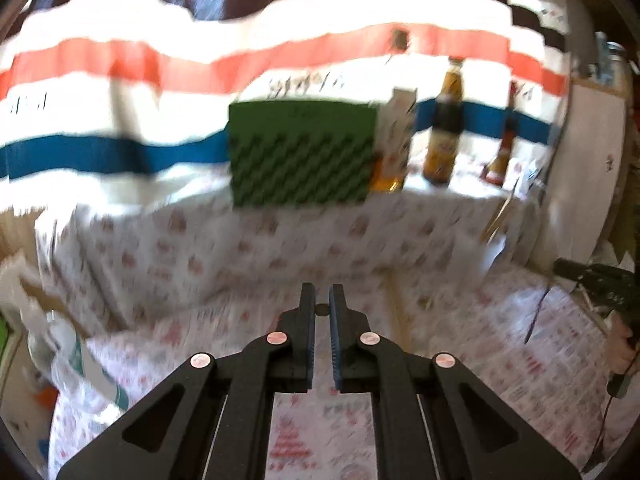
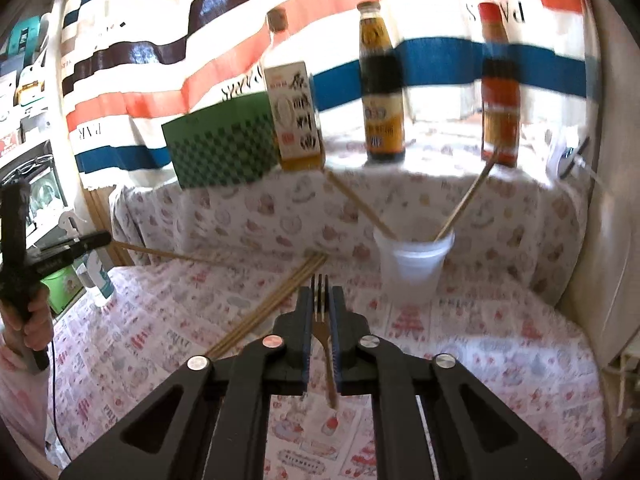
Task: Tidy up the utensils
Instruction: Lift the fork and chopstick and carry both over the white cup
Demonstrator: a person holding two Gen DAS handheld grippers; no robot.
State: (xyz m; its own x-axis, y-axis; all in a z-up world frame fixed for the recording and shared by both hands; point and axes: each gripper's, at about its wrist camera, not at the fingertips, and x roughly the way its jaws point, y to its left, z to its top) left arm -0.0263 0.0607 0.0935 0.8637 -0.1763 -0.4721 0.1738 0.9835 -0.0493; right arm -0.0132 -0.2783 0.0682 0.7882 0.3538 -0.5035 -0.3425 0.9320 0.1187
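In the right wrist view my right gripper point(image 2: 321, 300) is shut on a gold fork point(image 2: 320, 320), tines pointing forward, held above the patterned tablecloth point(image 2: 500, 352). A translucent white cup point(image 2: 412, 268) stands ahead and to the right with two chopsticks point(image 2: 464, 204) leaning in it. Several loose chopsticks point(image 2: 264, 312) lie on the cloth left of the fork. My left gripper point(image 1: 322, 300) is nearly shut with nothing between its pads, above the cloth; it also shows at the left of the right wrist view point(image 2: 24, 240).
A green checkered box point(image 2: 220, 148), a carton point(image 2: 296, 116), a dark sauce bottle point(image 2: 380, 84) and a red sauce bottle point(image 2: 500, 88) stand on a raised ledge behind. A striped cloth hangs at the back. A wall point(image 2: 612, 200) is at right.
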